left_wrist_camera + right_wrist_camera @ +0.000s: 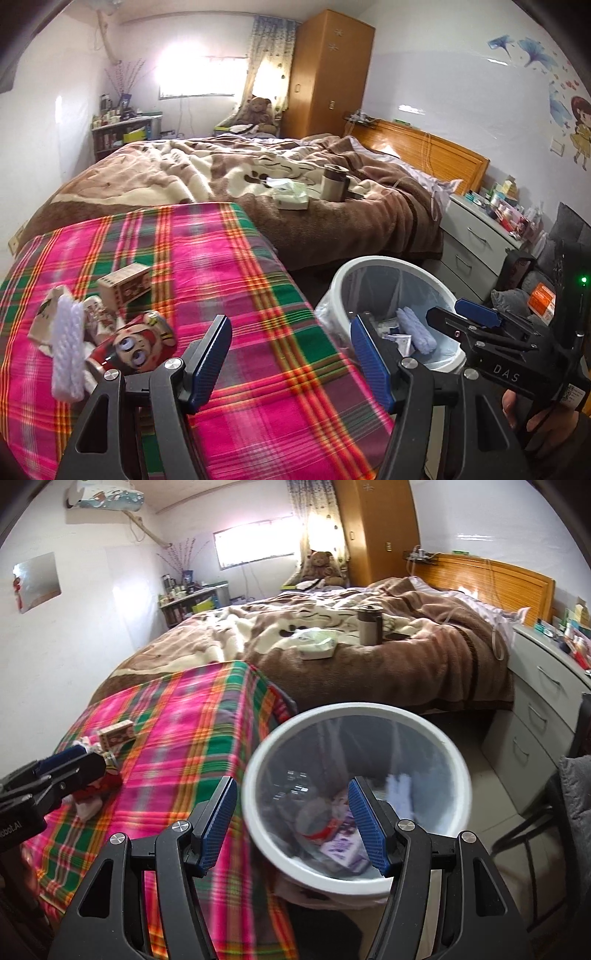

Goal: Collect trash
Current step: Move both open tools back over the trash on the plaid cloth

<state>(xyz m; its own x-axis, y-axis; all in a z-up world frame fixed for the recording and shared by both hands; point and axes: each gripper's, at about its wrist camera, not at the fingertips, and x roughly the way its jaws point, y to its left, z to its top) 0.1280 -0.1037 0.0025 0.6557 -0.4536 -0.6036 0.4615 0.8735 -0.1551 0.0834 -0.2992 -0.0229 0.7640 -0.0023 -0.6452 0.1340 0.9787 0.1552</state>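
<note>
A white trash bin [343,280] with a clear liner stands on the floor beside a table under a pink plaid cloth [207,266]; it also shows in the right wrist view [458,760], with wrappers and a white towel inside. My left gripper [290,350] is open and empty over the cloth. Trash lies at its left: a small carton [125,284], a white knitted cloth [66,350], a cartoon-face wrapper [140,347]. My right gripper [291,819] is open and empty above the bin; it also shows in the left wrist view [461,314].
A bed with a brown blanket [258,177] lies behind the table, with a steel mug [334,182] and a tissue pack [291,194] on it. A grey drawer unit [476,240] stands right of the bin. A wooden wardrobe [328,74] stands at the back.
</note>
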